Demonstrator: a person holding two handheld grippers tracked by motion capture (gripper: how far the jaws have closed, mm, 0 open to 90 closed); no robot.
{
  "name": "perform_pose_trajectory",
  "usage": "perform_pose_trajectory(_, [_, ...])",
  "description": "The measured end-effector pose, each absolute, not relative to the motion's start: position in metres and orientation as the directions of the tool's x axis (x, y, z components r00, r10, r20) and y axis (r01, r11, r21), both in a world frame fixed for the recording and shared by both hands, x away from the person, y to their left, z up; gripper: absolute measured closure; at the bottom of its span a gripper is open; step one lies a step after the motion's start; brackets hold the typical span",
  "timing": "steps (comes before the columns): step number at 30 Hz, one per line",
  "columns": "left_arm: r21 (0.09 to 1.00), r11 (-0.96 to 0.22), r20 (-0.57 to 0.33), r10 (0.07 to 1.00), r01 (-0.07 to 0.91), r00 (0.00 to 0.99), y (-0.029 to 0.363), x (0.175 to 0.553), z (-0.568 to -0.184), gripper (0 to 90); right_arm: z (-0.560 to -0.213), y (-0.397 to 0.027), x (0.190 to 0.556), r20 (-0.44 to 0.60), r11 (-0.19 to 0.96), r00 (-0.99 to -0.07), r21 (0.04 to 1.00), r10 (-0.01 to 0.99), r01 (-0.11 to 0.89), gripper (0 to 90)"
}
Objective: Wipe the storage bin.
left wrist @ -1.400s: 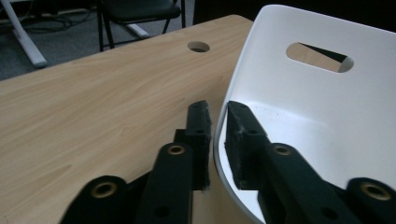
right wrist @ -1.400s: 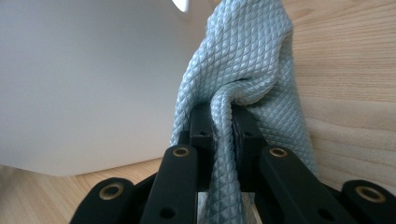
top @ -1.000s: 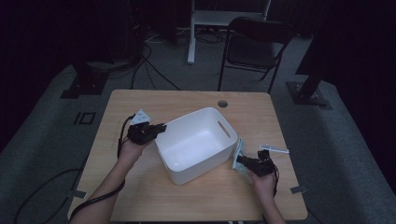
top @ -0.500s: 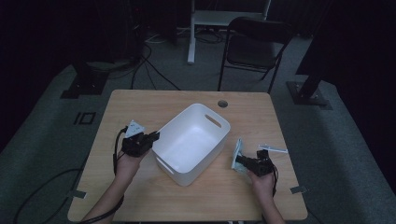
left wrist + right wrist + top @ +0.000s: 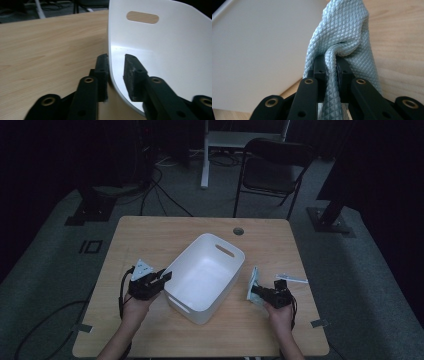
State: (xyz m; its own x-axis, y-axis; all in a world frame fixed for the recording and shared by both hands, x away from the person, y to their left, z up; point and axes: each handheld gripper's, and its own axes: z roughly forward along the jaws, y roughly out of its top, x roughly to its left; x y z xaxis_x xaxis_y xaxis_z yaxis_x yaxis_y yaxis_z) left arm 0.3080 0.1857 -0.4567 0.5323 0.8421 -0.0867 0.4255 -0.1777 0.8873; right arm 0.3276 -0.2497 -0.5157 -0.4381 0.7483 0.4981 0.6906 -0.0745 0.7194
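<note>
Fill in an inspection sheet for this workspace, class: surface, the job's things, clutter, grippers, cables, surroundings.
Surface: light wooden table, round cable hole near its far edge.
Job's things: white bin with slot handles, set askew mid-table; pale blue cloth bunched upright to its right.
Clutter: small pale flat item near the right edge, too small to identify.
Grippers: left gripper straddles the bin's wall, jaws just opening, inner pad clear of it; right gripper is shut on the cloth.
Cables: one trails from each gripper; more lie on the floor beyond.
Surroundings: dark room, grey carpet, black folding chair, stand bases.
</note>
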Motion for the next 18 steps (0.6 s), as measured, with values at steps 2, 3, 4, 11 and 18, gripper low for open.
perform_pose_trajectory(2, [0.887,-0.184,-0.067,0.856,0.424,0.512,0.183,0.307,-0.456,80.2,-0.511,-0.251,0.328,0.502,-0.084,-0.446,0.728,0.741,0.68,81.7])
perform_pose_trajectory(3, [0.887,-0.183,-0.062,0.863,0.424,0.502,0.182,0.307,-0.455,81.8,-0.509,-0.251,0.328,0.505,-0.089,-0.449,0.732,0.737,0.676,81.7])
perform_pose_trajectory(4, [0.887,-0.175,-0.066,0.868,0.427,0.493,0.181,0.307,-0.455,83.1,-0.506,-0.252,0.327,0.507,-0.095,-0.454,0.737,0.733,0.669,81.8])
perform_pose_trajectory(11, [0.892,-0.135,-0.08,0.892,0.432,0.444,0.177,0.306,-0.457,86.0,-0.487,-0.249,0.328,0.516,-0.121,-0.487,0.763,0.705,0.634,81.8])
perform_pose_trajectory(18, [0.895,-0.141,-0.064,0.898,0.423,0.435,0.176,0.306,-0.457,85.8,-0.47,-0.236,0.338,0.505,-0.121,-0.524,0.789,0.686,0.602,81.8])
